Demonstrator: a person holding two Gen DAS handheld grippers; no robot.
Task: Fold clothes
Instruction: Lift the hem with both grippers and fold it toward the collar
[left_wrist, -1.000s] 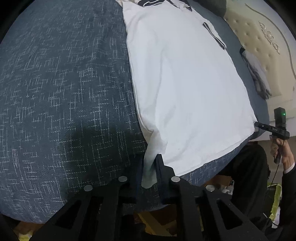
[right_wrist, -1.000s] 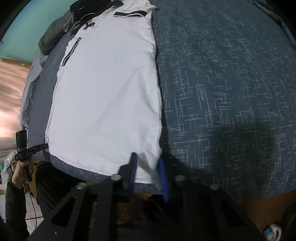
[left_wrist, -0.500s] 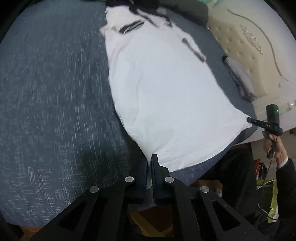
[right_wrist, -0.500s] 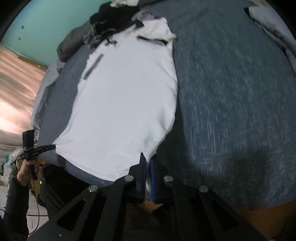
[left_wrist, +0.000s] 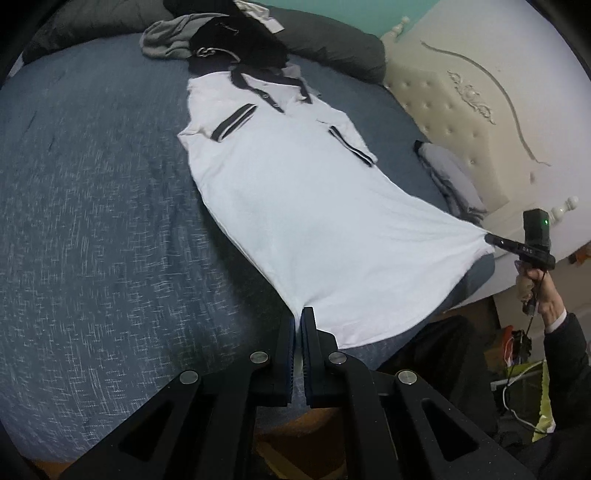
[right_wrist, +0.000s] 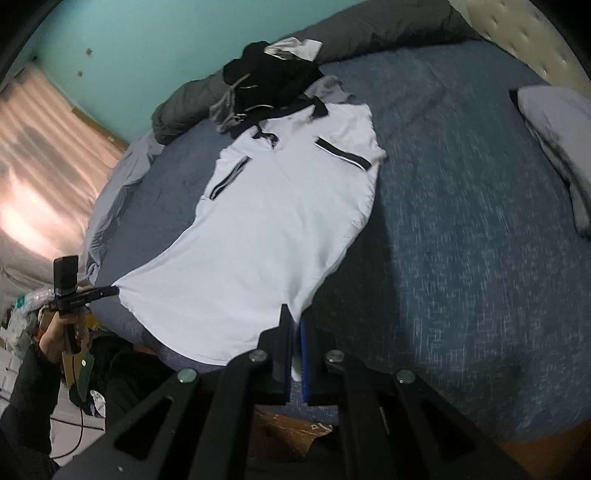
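Note:
A white polo shirt with dark collar and sleeve trim lies stretched on the blue bedspread, collar at the far end. My left gripper is shut on the hem's left corner. At the right of the left wrist view my right gripper pinches the other hem corner. From the right wrist view the shirt runs away from my right gripper, which is shut on its corner. My left gripper shows at far left holding the opposite corner. The hem is pulled taut between both.
A heap of dark and grey clothes sits past the collar, against a long grey bolster. A folded grey garment lies near the cream tufted headboard. Clutter and cables lie on the floor by the bed.
Both grippers have closed on the hem corners and pulled back and up. The shirt now lies stretched, and the whole of it, collar included, has come into view.

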